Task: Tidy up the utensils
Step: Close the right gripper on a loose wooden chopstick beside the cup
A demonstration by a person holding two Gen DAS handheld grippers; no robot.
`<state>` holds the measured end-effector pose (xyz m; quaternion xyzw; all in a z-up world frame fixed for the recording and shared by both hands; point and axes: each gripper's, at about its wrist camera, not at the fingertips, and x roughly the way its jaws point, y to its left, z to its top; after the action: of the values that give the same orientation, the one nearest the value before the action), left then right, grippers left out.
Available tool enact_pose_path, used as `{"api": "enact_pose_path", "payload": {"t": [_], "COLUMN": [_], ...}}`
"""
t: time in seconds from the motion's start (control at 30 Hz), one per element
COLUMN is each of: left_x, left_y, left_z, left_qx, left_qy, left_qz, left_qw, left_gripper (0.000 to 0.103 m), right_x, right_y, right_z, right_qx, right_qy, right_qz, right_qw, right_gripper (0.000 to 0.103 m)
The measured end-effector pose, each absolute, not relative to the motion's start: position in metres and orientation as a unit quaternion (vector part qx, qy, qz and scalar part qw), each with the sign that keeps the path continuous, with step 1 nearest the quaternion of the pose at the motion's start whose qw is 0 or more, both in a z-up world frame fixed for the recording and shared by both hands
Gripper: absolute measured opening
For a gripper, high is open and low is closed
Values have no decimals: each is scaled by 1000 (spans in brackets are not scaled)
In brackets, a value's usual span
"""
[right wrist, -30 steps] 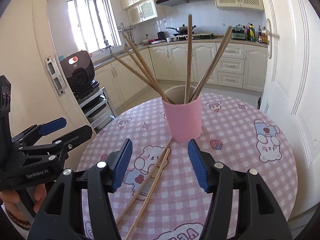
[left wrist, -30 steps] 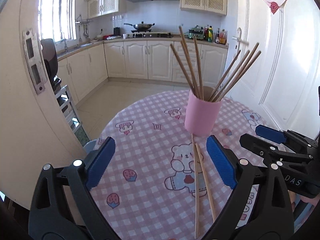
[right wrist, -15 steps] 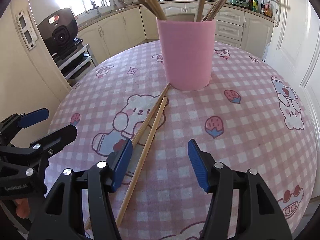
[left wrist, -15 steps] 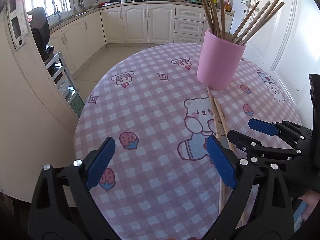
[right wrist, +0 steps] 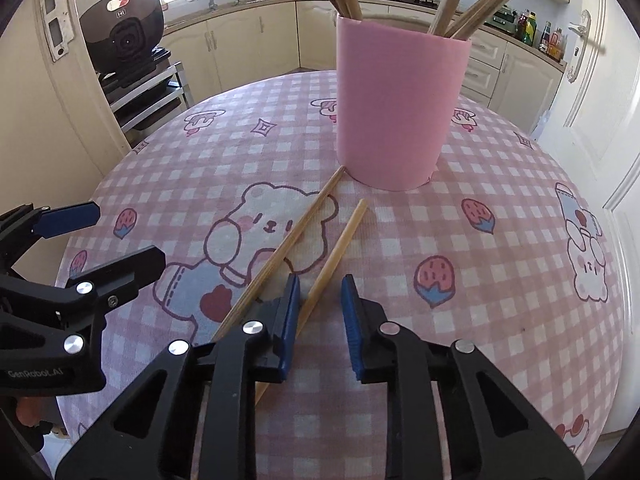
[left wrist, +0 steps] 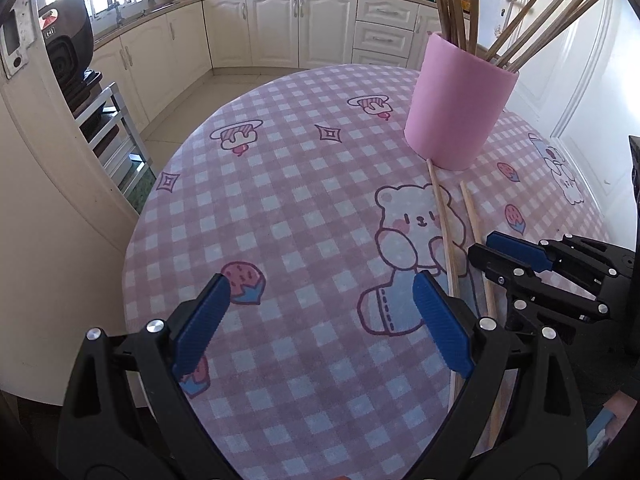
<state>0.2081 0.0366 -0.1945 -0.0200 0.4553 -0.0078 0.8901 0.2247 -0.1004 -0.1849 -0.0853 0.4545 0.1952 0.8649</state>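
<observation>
A pink cup holding several wooden chopsticks stands on the pink checked tablecloth; it also shows in the left wrist view. Two loose chopsticks lie in front of it: the left one touches the cup's base, the right one runs down between the blue pads of my right gripper. That gripper is low over the cloth, jaws narrowed but apart, straddling the right chopstick. My left gripper is wide open and empty, left of the chopsticks.
The round table's edge drops off to the left. A black appliance sits on a rack beyond it. Kitchen cabinets line the back wall and a white door stands at the right.
Both grippers dropped lower and closer to the table. My right gripper's jaws narrowed and now straddle the right loose chopstick. The left gripper stayed wide open.
</observation>
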Motion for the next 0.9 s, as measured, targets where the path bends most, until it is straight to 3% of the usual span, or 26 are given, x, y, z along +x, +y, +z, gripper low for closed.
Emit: {"api": "enact_pose_path", "payload": {"t": [0.47,0.53,0.67,0.77,0.8,0.9], "left_x": [251,260,272,279,282,291], "left_y": [-16,-22,-33,-40,-44,-50], "left_z": [-204,-209,-216,-214,-213,-213], "left_qx": [0,3,19,22,27,27], "left_qy": [471,482,490,493,494,501], "left_qz": [-32,-36,-33,-43,-51,-66], "left_qw": [882,876,871,869,867,862], "left_gripper": [89,75,67,47,36,26], "right_x": [228,230,237,245,247,256], "right_y": [-151,-153,-159,-164,-165,-164], "right_z": [-181,-181,-181,-181,-181,-180], "right_qx": [-52,-51,-34,-12,-7,2], "right_qy": [479,478,481,485,486,490], "right_qz": [214,213,217,221,220,217], "right_qw": [850,850,849,846,846,844], "right_gripper": [7,7,7,7,7,7]}}
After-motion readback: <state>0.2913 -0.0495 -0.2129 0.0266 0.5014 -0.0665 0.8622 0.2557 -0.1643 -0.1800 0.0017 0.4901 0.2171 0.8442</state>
